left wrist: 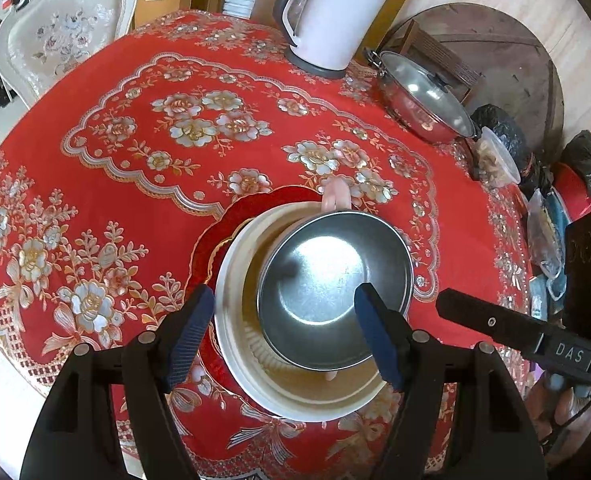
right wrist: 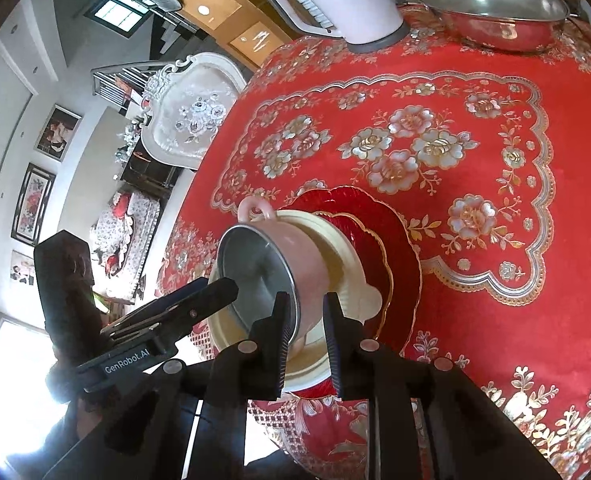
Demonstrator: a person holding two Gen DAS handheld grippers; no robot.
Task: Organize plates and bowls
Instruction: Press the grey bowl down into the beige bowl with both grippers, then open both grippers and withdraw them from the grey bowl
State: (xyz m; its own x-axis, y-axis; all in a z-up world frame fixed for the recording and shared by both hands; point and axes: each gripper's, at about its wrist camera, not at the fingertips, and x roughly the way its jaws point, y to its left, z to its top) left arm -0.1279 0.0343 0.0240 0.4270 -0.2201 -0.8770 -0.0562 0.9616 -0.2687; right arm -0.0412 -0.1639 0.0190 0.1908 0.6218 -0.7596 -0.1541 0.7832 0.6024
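Note:
A pink bowl with a steel lining (left wrist: pixel 335 276) and a loop handle (left wrist: pixel 335 196) sits tilted inside a cream bowl (left wrist: pixel 239 344), which rests on a red gold-rimmed plate (left wrist: pixel 215 236). My left gripper (left wrist: pixel 287 332) is open above the stack, fingers either side of the steel bowl's near rim, not touching it. In the right wrist view my right gripper (right wrist: pixel 305 340) straddles the pink bowl's rim (right wrist: pixel 295 300), one finger inside and one outside, narrowly parted. The cream bowl (right wrist: pixel 347 276) and red plate (right wrist: pixel 399 248) lie beyond it.
A red floral tablecloth (left wrist: pixel 135 100) covers the round table. A white electric kettle (left wrist: pixel 331 12) and a lidded steel wok (left wrist: pixel 419 96) stand at the far side. Bags and containers (left wrist: pixel 499 156) crowd the right edge. An upholstered chair (left wrist: pixel 63 32) stands at the far left.

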